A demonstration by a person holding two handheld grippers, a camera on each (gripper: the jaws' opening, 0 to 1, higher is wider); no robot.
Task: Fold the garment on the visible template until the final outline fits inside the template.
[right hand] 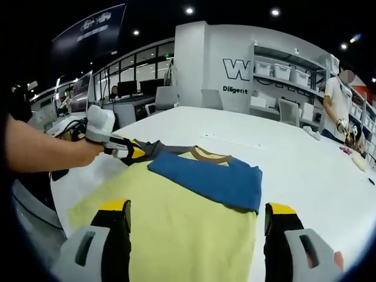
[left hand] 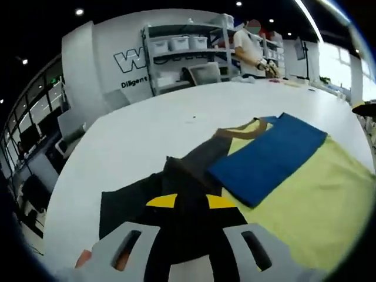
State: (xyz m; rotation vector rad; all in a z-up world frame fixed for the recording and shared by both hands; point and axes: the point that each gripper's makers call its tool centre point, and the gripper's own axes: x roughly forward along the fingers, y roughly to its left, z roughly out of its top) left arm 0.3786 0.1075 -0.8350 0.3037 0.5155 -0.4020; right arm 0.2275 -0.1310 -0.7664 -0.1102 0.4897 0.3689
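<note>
So the garment here is a yellow T-shirt (right hand: 176,229) with dark sleeves and a brown collar (right hand: 210,155), lying on a white table (right hand: 294,153), chest up, with a blue template (right hand: 208,179) laid across its upper part just below the collar.

The left gripper (left hand: 185,202) has its jaws pinched shut on the dark sleeve (left hand: 176,194). In the right gripper view you can see it off to the side, sleeve lifted a bit off the table, held by the person's hand (right hand: 88,150). The right gripper (right hand: 197,220) hangs over the shirt's lower half with its jaws wide apart, gripping nothing.

What I'd worry about from here:

- The template just sits loose on the fabric. Pull the sleeve across too hard and the whole shirt drags, template rides along or skews, and then the fold lines mean nothing.
- Only a bit of the sleeve is pinched (hard to tell how deep the bite is). It could slip out mid-fold and flop back bunched up.
- Nothing pins the body down, since the right gripper is in the air. My guess is that side of the shirt will wrinkle or creep toward the pull.
- The shirt's near edge is close to the table's edge, so a sloppy tug could slide the hem off it.
</note>
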